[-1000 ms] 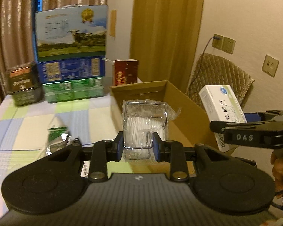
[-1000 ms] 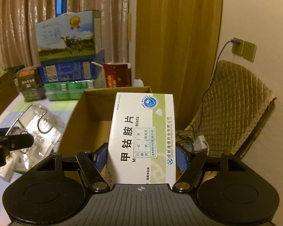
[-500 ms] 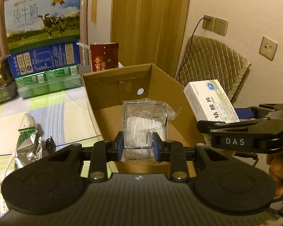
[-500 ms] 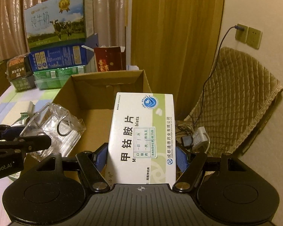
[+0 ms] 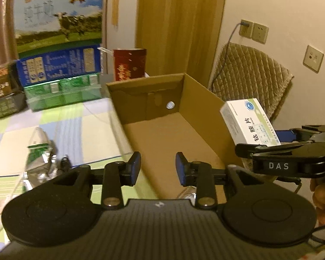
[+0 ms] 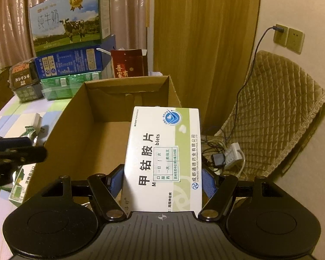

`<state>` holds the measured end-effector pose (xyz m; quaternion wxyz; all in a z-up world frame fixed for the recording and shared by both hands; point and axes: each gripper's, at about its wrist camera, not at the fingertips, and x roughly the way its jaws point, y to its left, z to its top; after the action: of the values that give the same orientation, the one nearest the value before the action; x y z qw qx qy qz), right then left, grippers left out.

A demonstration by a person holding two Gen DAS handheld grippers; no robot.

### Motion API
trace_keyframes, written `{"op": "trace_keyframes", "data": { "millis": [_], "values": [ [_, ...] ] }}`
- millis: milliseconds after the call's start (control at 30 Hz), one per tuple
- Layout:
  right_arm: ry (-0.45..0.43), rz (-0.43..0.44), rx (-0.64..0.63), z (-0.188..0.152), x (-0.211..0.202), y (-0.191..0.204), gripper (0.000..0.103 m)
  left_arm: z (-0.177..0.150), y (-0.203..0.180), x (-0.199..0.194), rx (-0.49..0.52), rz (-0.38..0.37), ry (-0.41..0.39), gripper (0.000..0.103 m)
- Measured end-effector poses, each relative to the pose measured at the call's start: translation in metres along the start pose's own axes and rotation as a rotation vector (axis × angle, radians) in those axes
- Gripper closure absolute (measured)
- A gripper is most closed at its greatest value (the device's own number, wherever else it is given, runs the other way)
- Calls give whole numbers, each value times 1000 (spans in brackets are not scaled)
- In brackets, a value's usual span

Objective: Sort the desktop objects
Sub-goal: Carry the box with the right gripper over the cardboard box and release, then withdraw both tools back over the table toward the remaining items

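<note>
My right gripper's [image 6: 162, 181] jaws clench the medicine box [image 6: 162, 147] above the carton's [image 6: 71, 130] 3 o'clock wall; released here, I judge it could tumble outside; left gripper's [image 5: 158, 169] jaws parted, empty.

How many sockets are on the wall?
3. Two sockets sit side by side above the chair, the left one with a plug in it; a third socket is farther right, lower down. More may be hidden.

Empty left gripper [image 5: 157, 171] above cardboard box [image 5: 162, 138]
</note>
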<state>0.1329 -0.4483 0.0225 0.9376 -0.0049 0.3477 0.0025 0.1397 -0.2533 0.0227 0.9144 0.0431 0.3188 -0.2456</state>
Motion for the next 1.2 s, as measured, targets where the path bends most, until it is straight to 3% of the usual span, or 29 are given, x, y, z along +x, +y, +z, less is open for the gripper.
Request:
{"op": "trace_keyframes", "data": {
  "millis": [200,267,467,767,833,1133,1200],
  "values": [
    [2,38,6,4,1,8,34,-2,13,-20,-25,31,-20,74],
    [-4,42,10,6,-1,10,18,-4,17,-25,-35,38,-25,74],
    [-48,46,53,3,-24,8,15,-11,30,-39,-46,71,-34,69],
    [-99,85,110,-15,-79,25,15,-29,51,-79,-73,126,-44,40],
    [-107,103,108,-19,-91,35,14,-34,55,-92,-61,151,-54,29],
    [-126,214,30,-34,-126,100,2,-60,83,-151,-66,248,-77,1],
    [-122,240,15,-37,-130,112,2,-67,91,-162,-64,271,-76,1]
  ]
}}
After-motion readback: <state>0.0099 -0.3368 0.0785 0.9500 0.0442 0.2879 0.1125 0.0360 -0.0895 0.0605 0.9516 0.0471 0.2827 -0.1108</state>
